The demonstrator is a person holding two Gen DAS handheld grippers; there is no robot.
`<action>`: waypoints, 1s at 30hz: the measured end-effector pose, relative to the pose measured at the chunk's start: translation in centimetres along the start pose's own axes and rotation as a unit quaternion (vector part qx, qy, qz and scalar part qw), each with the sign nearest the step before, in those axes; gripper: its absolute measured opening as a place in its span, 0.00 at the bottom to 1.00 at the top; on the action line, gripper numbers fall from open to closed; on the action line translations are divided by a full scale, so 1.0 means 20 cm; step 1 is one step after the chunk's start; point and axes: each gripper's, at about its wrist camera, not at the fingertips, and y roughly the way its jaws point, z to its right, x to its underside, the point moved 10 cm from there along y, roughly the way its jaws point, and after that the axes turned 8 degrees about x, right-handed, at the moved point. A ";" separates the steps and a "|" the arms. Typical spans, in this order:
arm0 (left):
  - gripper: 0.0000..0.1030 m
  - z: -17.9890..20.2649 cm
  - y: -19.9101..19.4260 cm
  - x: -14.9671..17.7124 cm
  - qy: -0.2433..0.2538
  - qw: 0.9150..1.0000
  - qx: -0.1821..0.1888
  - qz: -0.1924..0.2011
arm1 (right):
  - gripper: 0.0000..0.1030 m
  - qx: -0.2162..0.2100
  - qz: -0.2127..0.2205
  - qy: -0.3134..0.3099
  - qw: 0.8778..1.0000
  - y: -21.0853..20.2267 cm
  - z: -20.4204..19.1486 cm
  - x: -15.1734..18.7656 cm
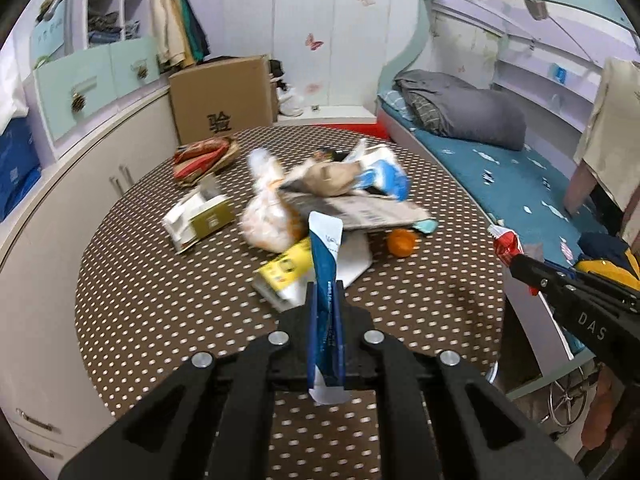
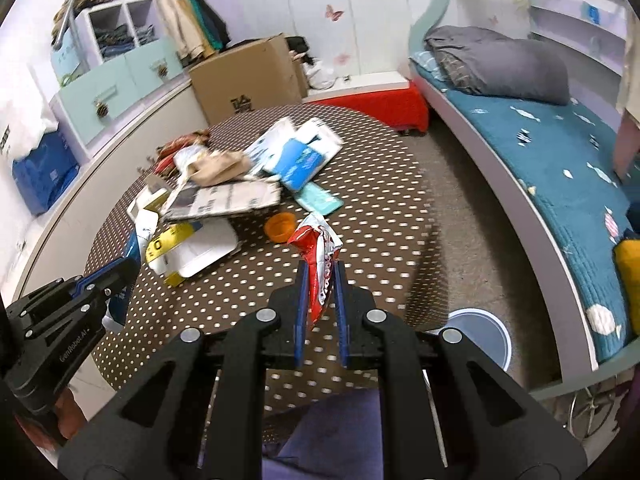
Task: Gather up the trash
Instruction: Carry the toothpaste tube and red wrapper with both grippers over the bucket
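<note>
Two handheld grippers each pinch a piece of trash above a polka-dot tabletop strewn with litter.

The left gripper [image 1: 325, 286] is pressed together on a blue and white packet [image 1: 326, 248] that stands upright between its fingers. The right gripper [image 2: 320, 276] is clamped on a crumpled red wrapper [image 2: 318, 252], held over the near right part of the tabletop [image 2: 380, 216]. Beyond them, near the middle of the tabletop, lie a yellow box [image 1: 286, 266], a white tray [image 2: 204, 250], an orange cap [image 2: 281, 227], a flat printed cardboard sheet [image 2: 224, 200] and a tied plastic bag [image 1: 266, 216]. A round white bin [image 2: 486, 334] stands on the floor at the right, between the tabletop and a bed [image 2: 540, 148] with a blue cover. A cardboard box [image 1: 222, 98] stands at the far edge.
</note>
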 end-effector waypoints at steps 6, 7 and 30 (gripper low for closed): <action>0.07 0.22 0.04 -0.03 0.034 0.999 0.029 0.000 | 0.12 0.025 0.010 0.029 0.999 -0.05 0.18 0.00; 0.07 0.26 0.05 -0.04 0.041 0.999 0.035 -0.001 | 0.12 0.028 0.011 0.034 0.999 -0.06 0.21 0.00; 0.07 1.21 0.35 0.01 0.174 0.971 0.156 -0.053 | 0.12 0.143 -0.006 0.164 0.976 -0.20 1.04 0.21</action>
